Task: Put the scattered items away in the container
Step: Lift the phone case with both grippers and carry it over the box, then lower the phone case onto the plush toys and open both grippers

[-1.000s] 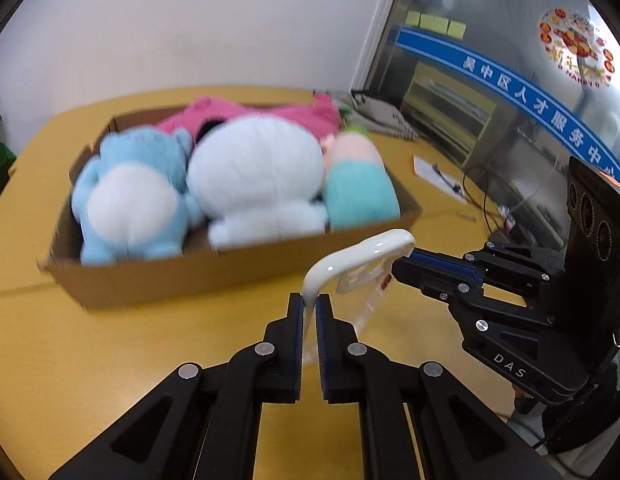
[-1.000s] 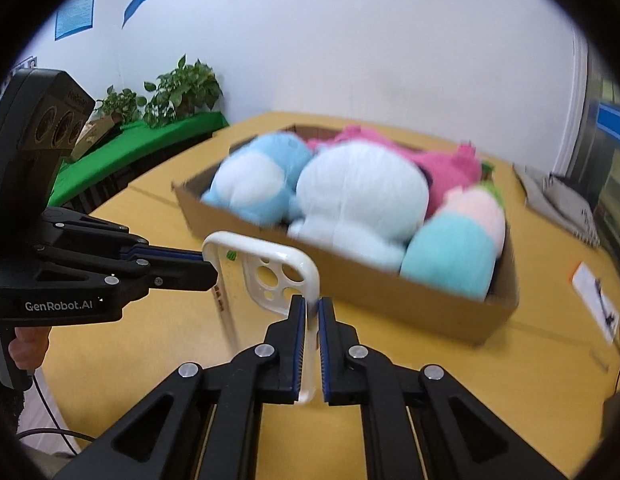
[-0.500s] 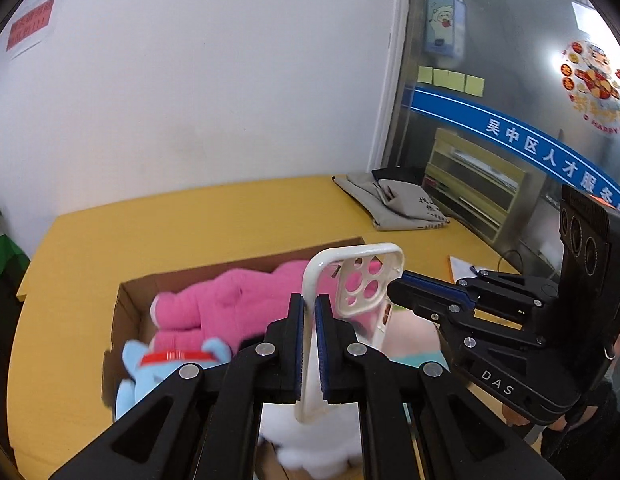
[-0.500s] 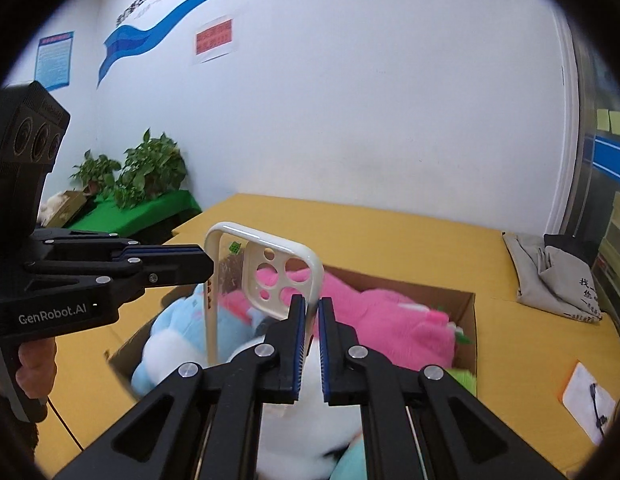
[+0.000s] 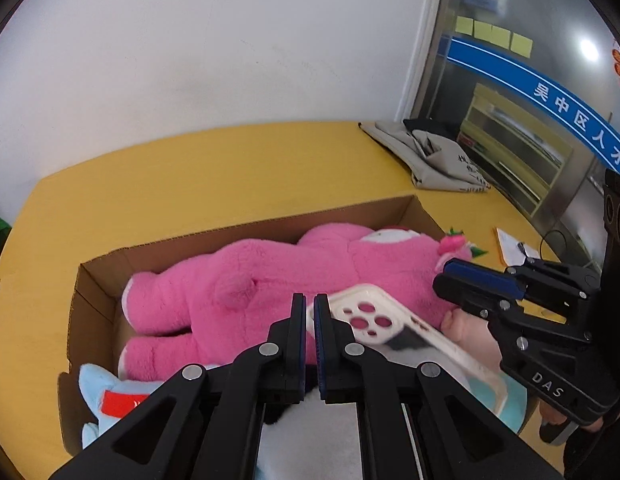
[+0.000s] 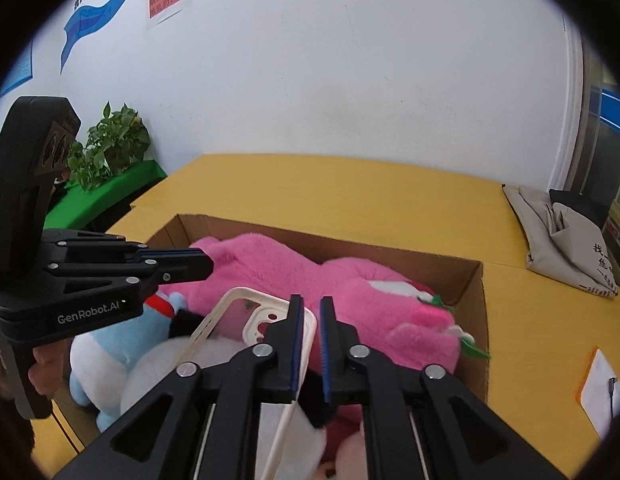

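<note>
Two grippers, neither gripping: your left gripper [image 5: 308, 300] is pinched shut on nothing, and your right gripper's [image 6: 310, 304] jaws have just been opening, nothing pressed between them. The case [image 5: 393, 312] lies loose on the plush [image 5: 270, 280] in the box [image 5: 230, 236]. It looks light, stiff and slick, so take it by its rim.

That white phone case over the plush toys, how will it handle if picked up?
Probably light and slightly bendy: the white see-through plastic phone case is a thin open shell. Likely slick, so its narrow rim could slip from a pinch.
</note>
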Action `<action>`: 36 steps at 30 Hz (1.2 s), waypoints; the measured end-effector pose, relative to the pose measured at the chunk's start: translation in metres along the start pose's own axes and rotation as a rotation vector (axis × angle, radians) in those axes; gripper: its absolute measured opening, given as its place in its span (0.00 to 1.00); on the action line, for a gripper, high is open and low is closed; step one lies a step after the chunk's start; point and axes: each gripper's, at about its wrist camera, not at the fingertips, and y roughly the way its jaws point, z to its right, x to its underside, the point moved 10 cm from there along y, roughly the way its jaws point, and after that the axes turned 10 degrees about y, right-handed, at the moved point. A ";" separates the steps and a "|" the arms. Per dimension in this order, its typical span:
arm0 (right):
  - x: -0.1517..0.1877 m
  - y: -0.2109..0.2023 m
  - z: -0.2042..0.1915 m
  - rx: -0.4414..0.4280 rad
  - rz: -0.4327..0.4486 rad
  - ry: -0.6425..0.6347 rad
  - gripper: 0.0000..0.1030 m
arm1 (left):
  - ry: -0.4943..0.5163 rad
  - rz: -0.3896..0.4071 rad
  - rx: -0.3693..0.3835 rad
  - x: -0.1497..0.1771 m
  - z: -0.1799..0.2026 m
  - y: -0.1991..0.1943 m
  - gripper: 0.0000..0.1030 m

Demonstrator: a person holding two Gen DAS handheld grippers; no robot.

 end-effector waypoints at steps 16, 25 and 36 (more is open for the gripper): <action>0.054 0.003 -0.001 -0.114 -0.173 0.045 0.15 | -0.074 -0.164 0.120 0.019 0.019 0.034 0.27; 0.043 -0.010 -0.005 -0.113 -0.092 0.064 0.05 | -0.087 -0.030 0.107 -0.010 0.014 0.002 0.15; -0.004 0.022 0.000 -0.058 -0.055 0.066 0.03 | -0.133 -0.069 0.028 -0.020 -0.035 0.034 0.14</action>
